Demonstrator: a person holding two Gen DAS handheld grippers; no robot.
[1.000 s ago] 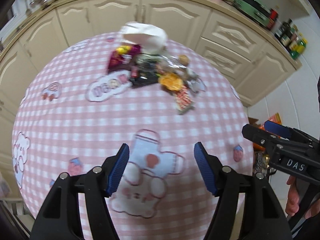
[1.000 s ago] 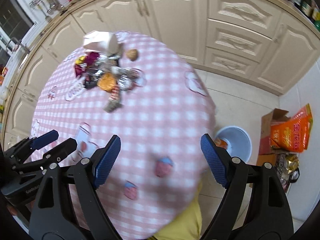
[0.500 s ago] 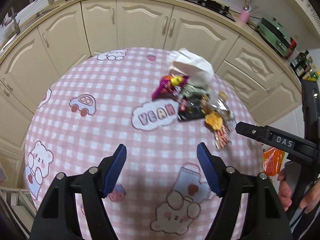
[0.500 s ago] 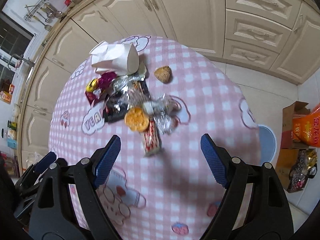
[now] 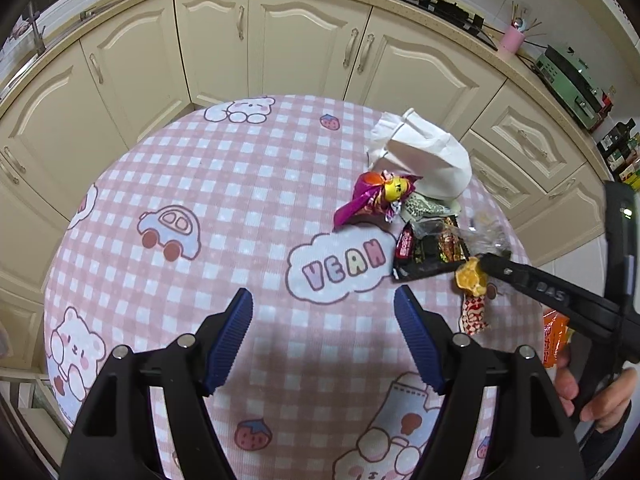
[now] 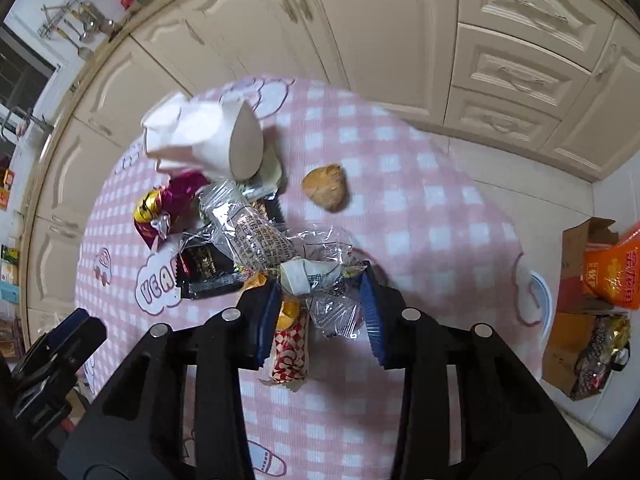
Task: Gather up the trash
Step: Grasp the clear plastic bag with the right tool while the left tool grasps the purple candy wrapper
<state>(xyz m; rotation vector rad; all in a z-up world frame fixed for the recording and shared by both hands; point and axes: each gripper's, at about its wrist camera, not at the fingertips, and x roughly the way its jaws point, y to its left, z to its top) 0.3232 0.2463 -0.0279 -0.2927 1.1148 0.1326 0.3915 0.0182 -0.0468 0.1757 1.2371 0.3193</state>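
Note:
A heap of trash lies on the round pink checked table: a crushed white paper cup, a purple and gold wrapper, a black wrapper, an orange piece and a red-white packet. A crumpled clear wrapper lies beside the packet. My right gripper is down at the near end of the heap with its jaws closing. The packet and the clear wrapper sit between its blue pads, which reach their edges. My left gripper hangs open over bare cloth, left of the heap.
A brown lump lies alone to the right of the heap. On the floor past the table's right edge stand a pale blue bin and a cardboard box with orange bags. Cream cabinets curve behind the table.
My right gripper has come forward and down onto the heap, and its jaws have narrowed around the wrappers. My left gripper has shifted left across the table, still open.

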